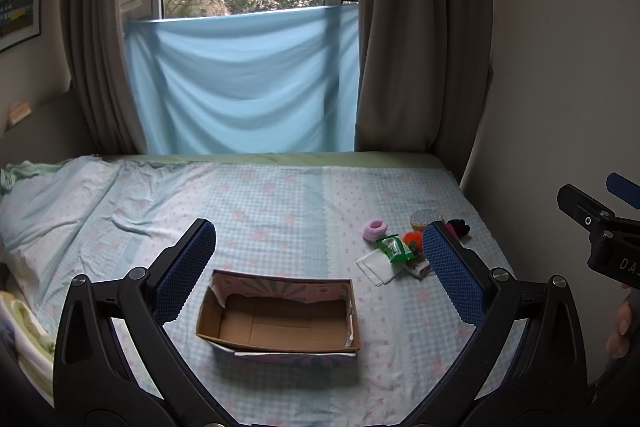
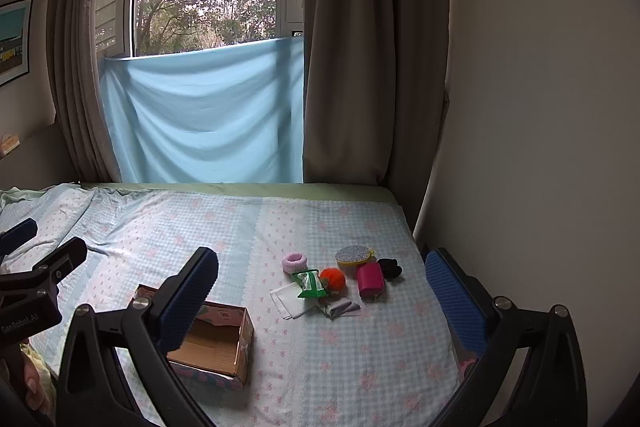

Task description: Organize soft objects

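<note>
Jaws spread and empty on both grippers above the bed (image 2: 224,223); soft items (image 2: 332,279) cluster at the box's (image 2: 240,339) two o'clock, risking a multi-item snag.

White lettering "GenRobot.AI" on black body of left hand-held gripper (image 2: 28,291), low at left edge of right wrist view. Partial white letters "DA" – rest cut off by frame edge – on black body of right hand-held gripper (image 1: 612,223), seen in left wrist view. Print on green packet (image 2: 311,284) too small to read.
</note>
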`<state>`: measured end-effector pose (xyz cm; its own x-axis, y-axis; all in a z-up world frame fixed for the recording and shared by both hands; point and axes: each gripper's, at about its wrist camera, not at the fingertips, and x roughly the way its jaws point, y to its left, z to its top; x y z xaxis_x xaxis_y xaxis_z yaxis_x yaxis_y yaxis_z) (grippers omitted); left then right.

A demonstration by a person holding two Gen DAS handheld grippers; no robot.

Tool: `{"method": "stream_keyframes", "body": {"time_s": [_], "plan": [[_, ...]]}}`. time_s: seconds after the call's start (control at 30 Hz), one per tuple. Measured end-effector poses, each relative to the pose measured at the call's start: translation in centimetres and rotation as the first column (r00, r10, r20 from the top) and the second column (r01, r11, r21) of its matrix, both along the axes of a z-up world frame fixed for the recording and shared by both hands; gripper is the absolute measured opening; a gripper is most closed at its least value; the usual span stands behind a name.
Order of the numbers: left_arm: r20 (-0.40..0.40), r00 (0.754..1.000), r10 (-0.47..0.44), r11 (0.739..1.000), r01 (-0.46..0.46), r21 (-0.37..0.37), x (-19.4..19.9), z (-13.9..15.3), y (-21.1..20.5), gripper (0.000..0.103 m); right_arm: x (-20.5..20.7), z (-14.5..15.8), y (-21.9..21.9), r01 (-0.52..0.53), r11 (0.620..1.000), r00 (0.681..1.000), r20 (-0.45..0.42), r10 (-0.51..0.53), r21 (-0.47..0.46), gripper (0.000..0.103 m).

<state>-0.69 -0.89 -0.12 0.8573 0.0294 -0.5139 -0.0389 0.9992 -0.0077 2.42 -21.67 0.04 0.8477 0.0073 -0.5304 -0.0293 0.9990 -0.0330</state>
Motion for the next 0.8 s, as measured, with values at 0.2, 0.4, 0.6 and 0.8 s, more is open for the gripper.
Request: {"method": "stream_keyframes", "body": {"time_s": [0.2,0.4,0.6,0.8], "plan": [[0.004,1.000,0.002,1.000,-0.002,-0.005,-0.01,0.01,0.00,0.103,0.07,0.13,0.11,-0.002,1.000,1.000,0.001,0.002,0.000,0.103],[0.007,1.000,0.002,1.000,-0.002,-0.012,-0.01,0.14,0.04,0.103,-0.03,-0.35,0.16,-0.005,1.000,1.000,0.005,0.005,0.000,0.103],[0.008,1.000,0.003,1.000,-0.003,-0.010,0.10,0.26,-0.12,0.103,-0.19,-0.16,-0.02,-0.005,1.000,1.000,0.011,0.005,0.005,0.103],[0.010,1.000,0.004,1.000,-0.003,-0.009,0.18,0.45,-0.18,0.103,-0.26,-0.32,-0.22,-0.003,1.000,1.000,0.013,0.003,0.010,0.103]]}}
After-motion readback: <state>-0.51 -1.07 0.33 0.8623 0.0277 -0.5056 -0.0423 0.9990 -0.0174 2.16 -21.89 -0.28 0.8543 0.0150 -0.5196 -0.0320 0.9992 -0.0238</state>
